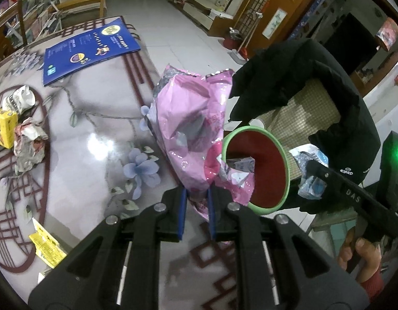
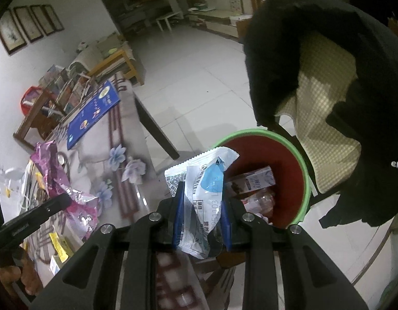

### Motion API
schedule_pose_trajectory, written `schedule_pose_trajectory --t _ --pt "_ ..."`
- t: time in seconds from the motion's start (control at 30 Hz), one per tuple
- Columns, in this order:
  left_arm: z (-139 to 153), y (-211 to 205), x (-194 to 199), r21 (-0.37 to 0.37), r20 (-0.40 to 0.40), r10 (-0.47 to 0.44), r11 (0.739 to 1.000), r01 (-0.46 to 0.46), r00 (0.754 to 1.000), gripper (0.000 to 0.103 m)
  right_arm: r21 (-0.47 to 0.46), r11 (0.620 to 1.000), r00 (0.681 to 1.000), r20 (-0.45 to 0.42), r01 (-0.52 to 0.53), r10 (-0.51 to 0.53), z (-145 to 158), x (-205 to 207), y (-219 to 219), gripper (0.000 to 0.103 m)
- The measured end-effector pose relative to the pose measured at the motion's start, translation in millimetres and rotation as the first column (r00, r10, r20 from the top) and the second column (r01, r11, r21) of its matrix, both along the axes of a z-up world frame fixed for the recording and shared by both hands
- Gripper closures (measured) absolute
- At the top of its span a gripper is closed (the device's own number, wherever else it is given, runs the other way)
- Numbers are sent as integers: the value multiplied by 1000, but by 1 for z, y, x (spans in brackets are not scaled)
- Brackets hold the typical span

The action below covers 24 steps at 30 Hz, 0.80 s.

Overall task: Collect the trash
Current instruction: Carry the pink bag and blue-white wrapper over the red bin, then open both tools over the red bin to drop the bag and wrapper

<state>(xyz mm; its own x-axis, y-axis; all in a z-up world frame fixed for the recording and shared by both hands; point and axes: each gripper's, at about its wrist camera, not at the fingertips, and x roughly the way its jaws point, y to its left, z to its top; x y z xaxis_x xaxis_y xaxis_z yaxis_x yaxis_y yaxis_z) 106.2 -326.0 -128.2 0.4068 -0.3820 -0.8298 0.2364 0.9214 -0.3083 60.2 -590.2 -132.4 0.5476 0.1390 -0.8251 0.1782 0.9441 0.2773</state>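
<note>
The pink foil bag [image 1: 191,129] is pinched low down between the blue pads of the left gripper [image 1: 196,211], jaws closed tight on its crumpled bottom edge, and it stands up tall and floppy just beside the green-rimmed red bin [image 1: 284,170], at the table's edge; the white-and-blue wrapper [image 2: 204,196] is clamped the same way in the right gripper [image 2: 201,219], jaws nearly shut on it, its top leaning over the near rim of the bin; inside lie a small carton [image 2: 253,182] and some crumpled wrapping, so there is room left.

To my eye both pieces are about to be dropped, and the pink bag is the awkward one; it is broad and stiff enough to catch on the rim, so I would carry it well over the opening before letting go, and release the wrapper apart from it so the two don't tangle.

A black jacket [image 1: 328,82] draped over the chair hangs close behind the bin; keep clear of its hem.

On the table [image 1: 95,134] remain a yellow box [image 1: 2,126], crumpled paper [image 1: 28,142] and a yellow packet [image 1: 46,245], with a blue folder [image 1: 90,49] farther back.
</note>
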Motion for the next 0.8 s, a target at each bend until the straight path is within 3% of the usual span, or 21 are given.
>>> schedule_pose_trajectory --t 0.73,0.8 --pt "-7 -44 15 44 -11 -81 996 81 997 90 20 997 995 -58 80 -79 -31 21 -51 78" --pt "-8 -49 17 43 -15 -93 995 94 996 90 19 996 994 -60 91 -90 -33 22 -54 74"
